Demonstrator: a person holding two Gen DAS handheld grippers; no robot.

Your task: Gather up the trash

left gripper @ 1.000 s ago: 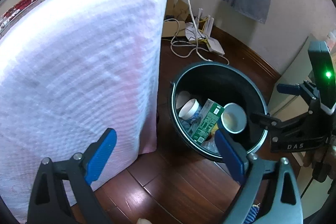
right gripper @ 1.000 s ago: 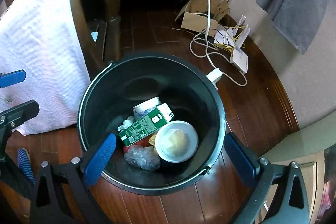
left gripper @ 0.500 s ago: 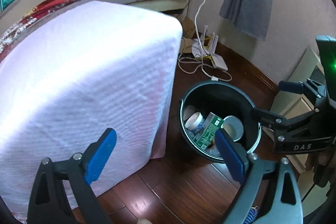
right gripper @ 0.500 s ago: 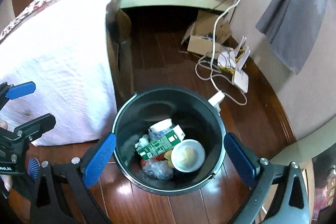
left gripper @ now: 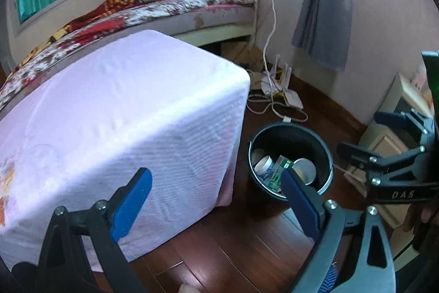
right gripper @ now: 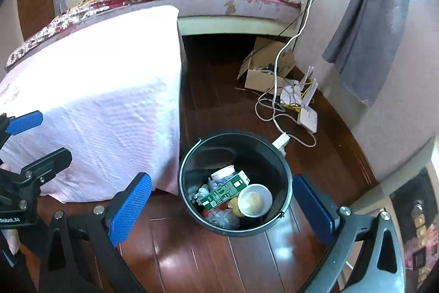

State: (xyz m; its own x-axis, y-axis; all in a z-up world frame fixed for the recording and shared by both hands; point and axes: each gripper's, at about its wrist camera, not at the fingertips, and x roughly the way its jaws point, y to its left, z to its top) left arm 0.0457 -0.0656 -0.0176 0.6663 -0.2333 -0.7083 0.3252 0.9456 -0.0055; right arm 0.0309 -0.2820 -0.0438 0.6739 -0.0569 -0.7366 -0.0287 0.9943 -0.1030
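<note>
Black and round, the plastic trash bucket (right gripper: 234, 183) stands on the dark wooden floor (right gripper: 219, 260), framed between the spread blue-padded fingers of the right tongs (right gripper: 221, 206), which gape wide and hold nothing. Inside lie a green printed carton (right gripper: 223, 191), a white paper cup (right gripper: 222, 172), a white round bowl (right gripper: 254, 200) and crumpled clear plastic (right gripper: 221, 218). The left tongs (left gripper: 216, 199) also stand wide open and empty, with the bucket just past their right finger. A table draped in pale pink cloth (left gripper: 115, 128) stands ahead of their left finger, beside the bucket.
</note>
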